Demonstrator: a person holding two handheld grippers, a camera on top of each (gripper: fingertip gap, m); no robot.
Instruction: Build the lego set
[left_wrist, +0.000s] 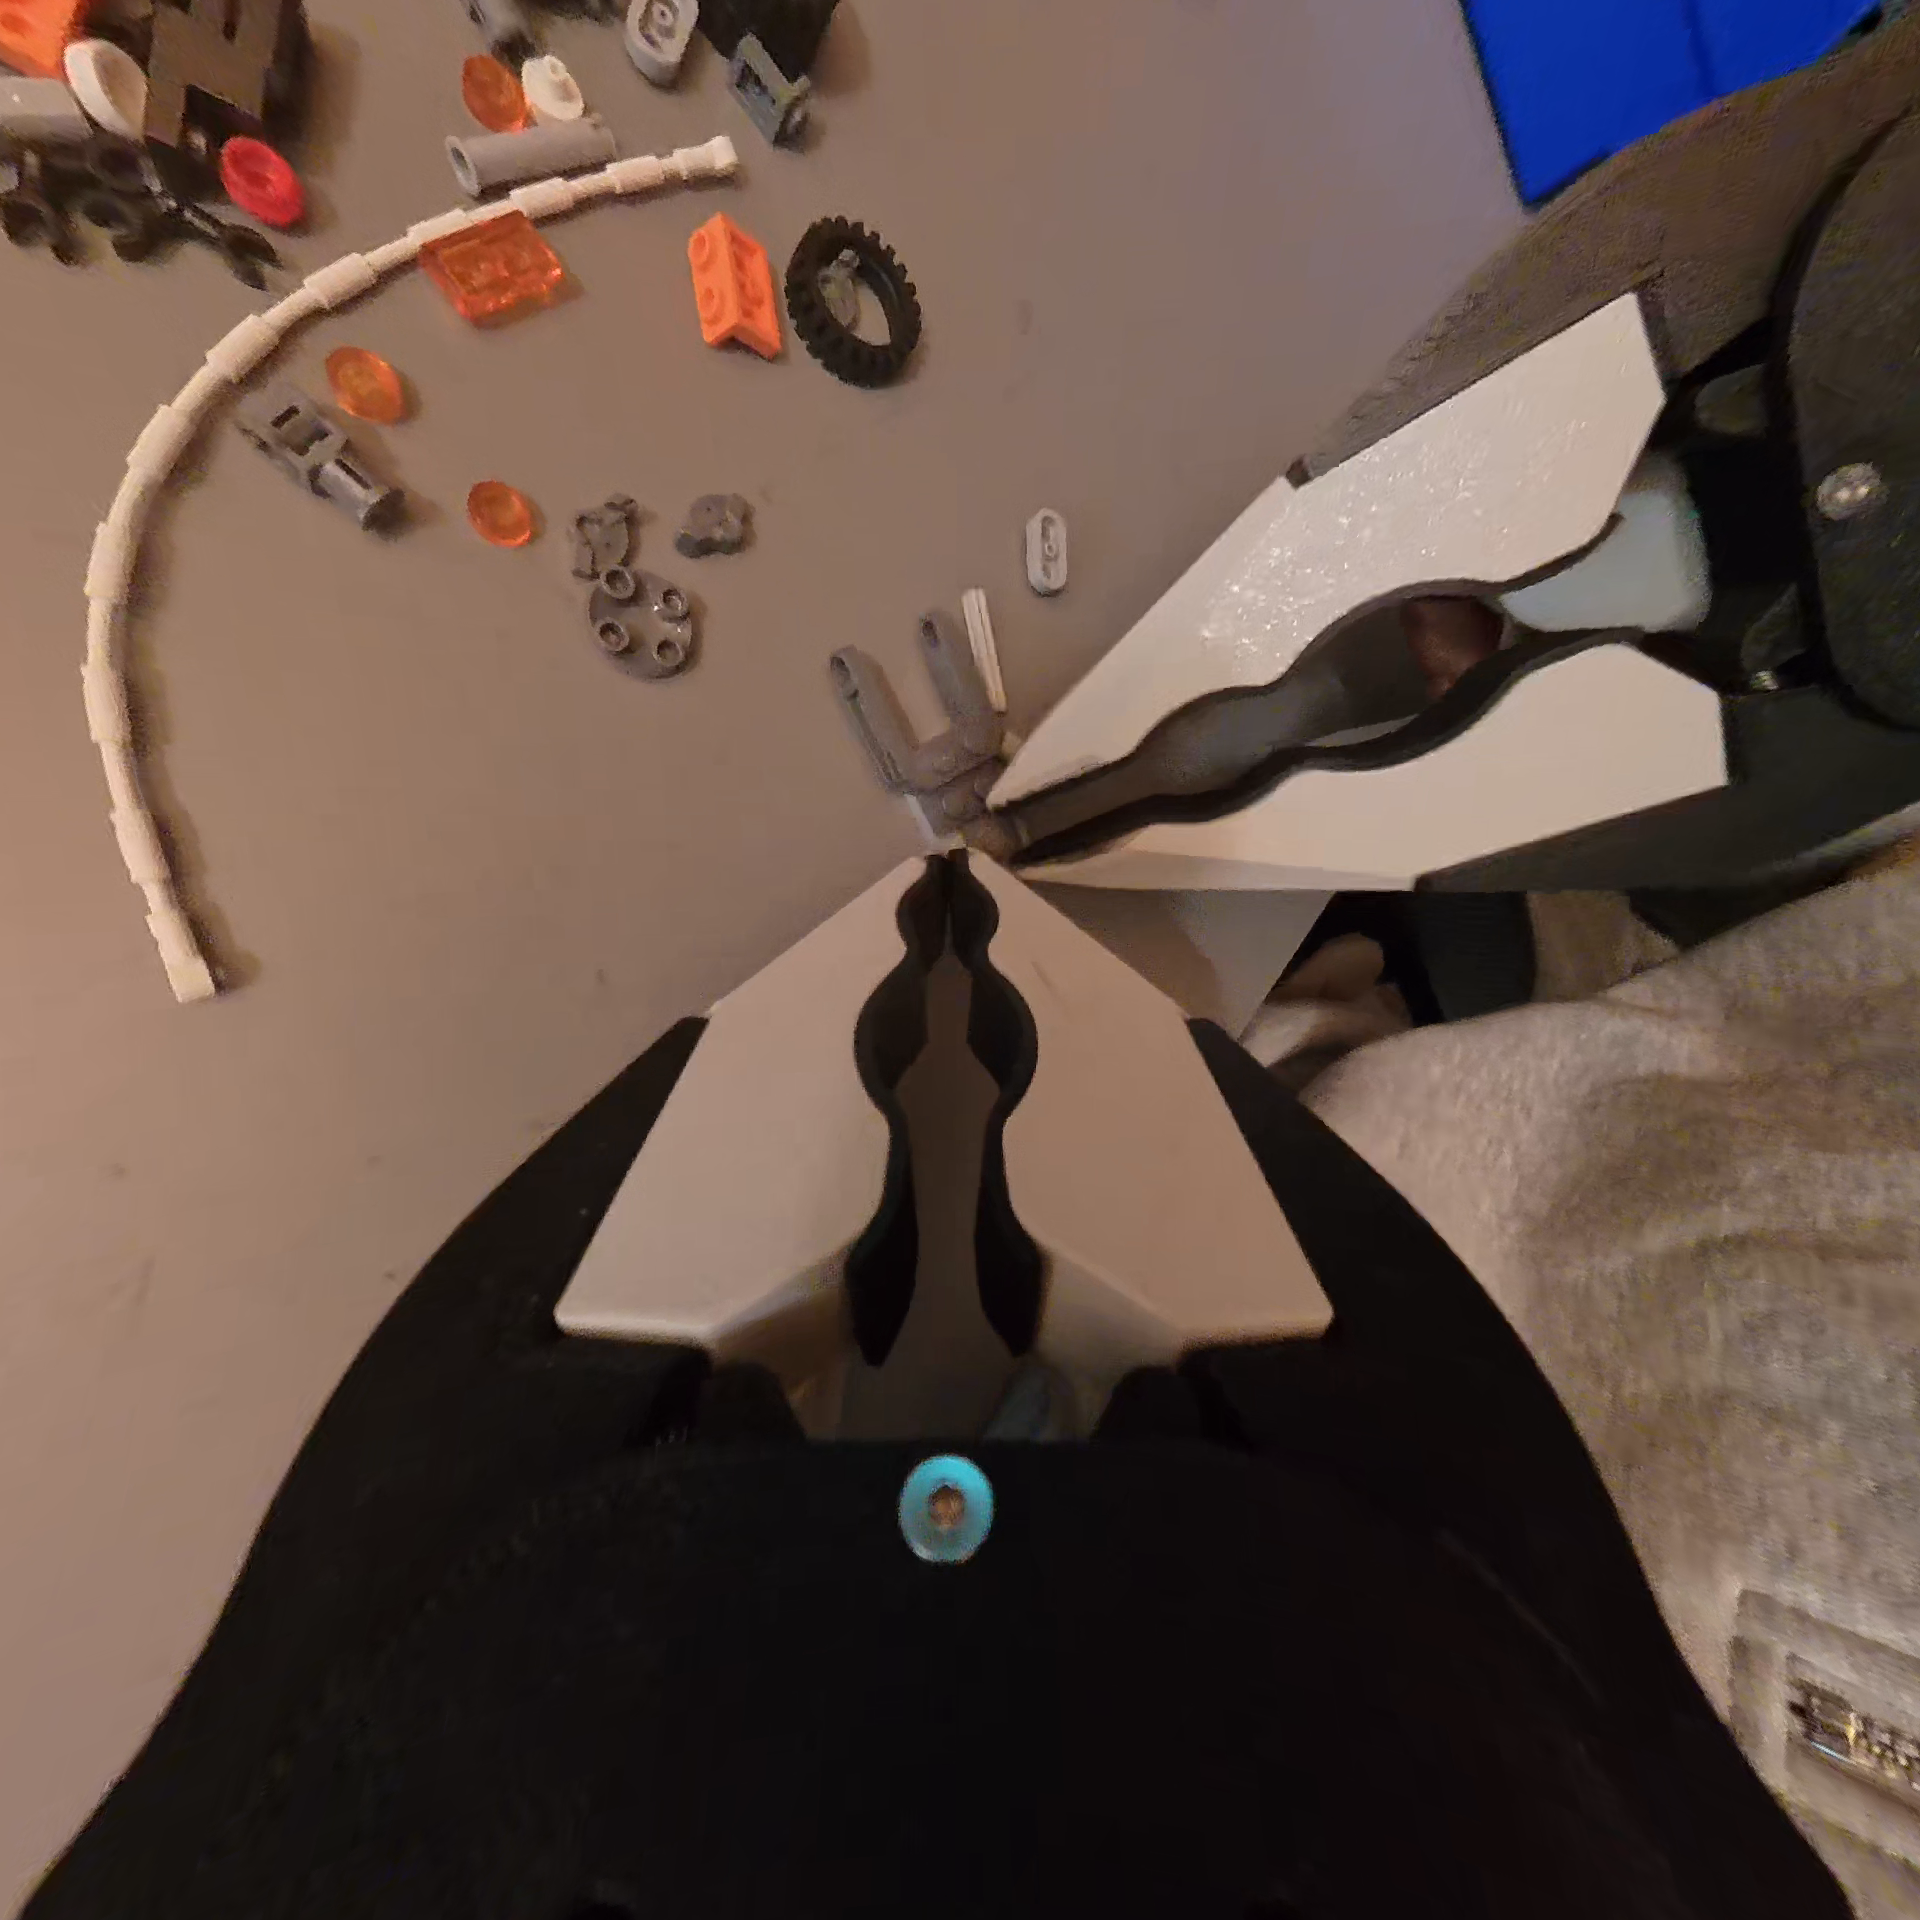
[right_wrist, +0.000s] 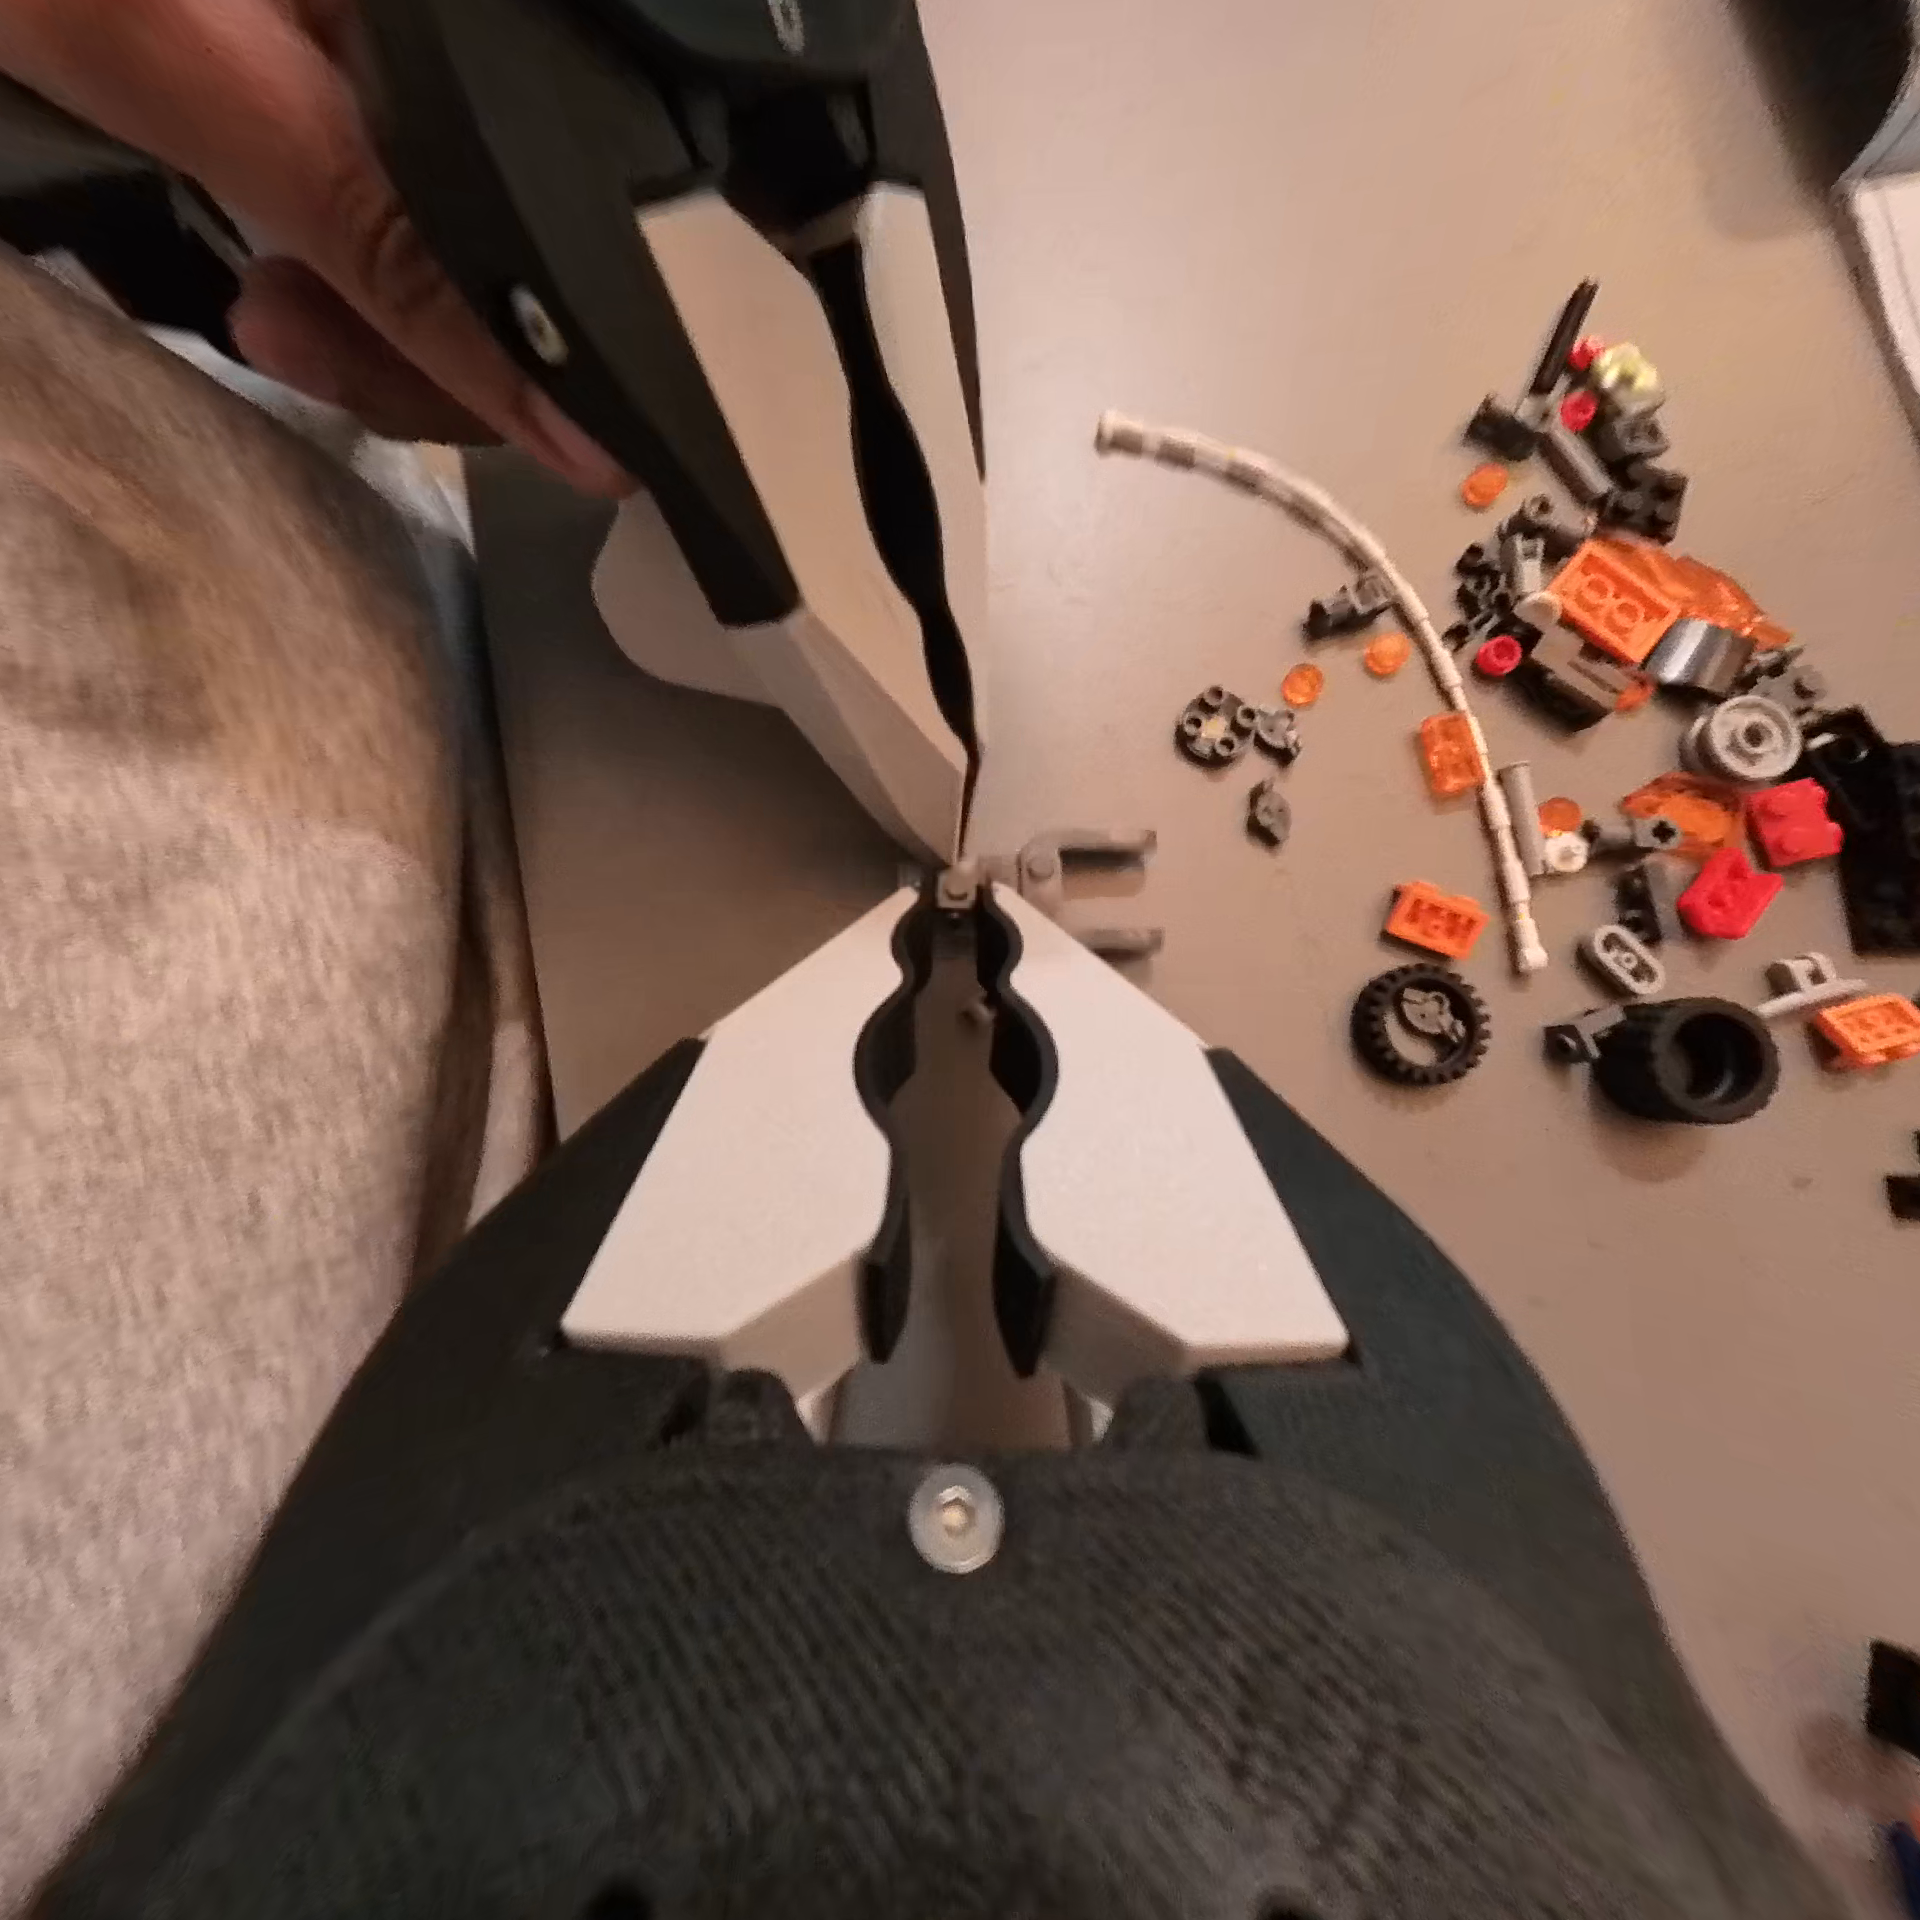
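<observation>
Step in hand, as judged from the views: joining two small pieces held in the air above the counter (left_wrist: 520, 1039).

The right gripper (right_wrist: 957, 891) is closed on the stub end of a small grey forked piece (left_wrist: 914, 717); its two prongs point away toward the loose parts. The left gripper (left_wrist: 948, 858) has its tips pressed nearly together. In the right wrist view it comes in from above and its tips meet the grey piece at the same stub. Whether it holds a small part of its own cannot be told; nothing clear shows between its tips.

Procedure, as advice:
- Keep the right gripper steady; it serves as the vice.
- Line the left gripper tips squarely with the stub before pressing. A skewed push would likely twist the piece out of the narrow grip.
- Press along the stub axis, not sideways.

The remaining parts lie well apart on the counter: a white ribbed hose (left_wrist: 156, 540), a black tyre (left_wrist: 854, 301) and an orange brick (left_wrist: 734, 293).
</observation>
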